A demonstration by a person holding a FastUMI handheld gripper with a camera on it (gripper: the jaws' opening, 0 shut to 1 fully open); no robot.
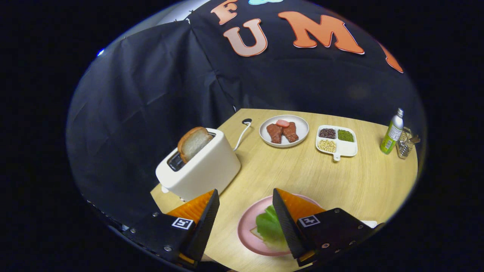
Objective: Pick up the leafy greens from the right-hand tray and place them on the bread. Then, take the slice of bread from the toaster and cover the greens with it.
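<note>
Gripper view | gripper (245,221): jaws spread wide, nothing held | leafy greens (269,226): on bread on pink plate (245,230), lower centre, between fingers, partly behind right finger | bread slice (193,142): standing in white toaster (200,166), centre left, beyond left finger | meat plate (284,130), divided tray (336,140), bottle (392,132): upper right on table (340,181).

We see the tabletop (302,177) evenly and brightly lit from above, with only soft, short shadows beside the toaster (200,166). The cloth wall stays dim. Fisheye distortion bends the tabletop's edges, and the fingers (206,223) look slightly soft
</note>
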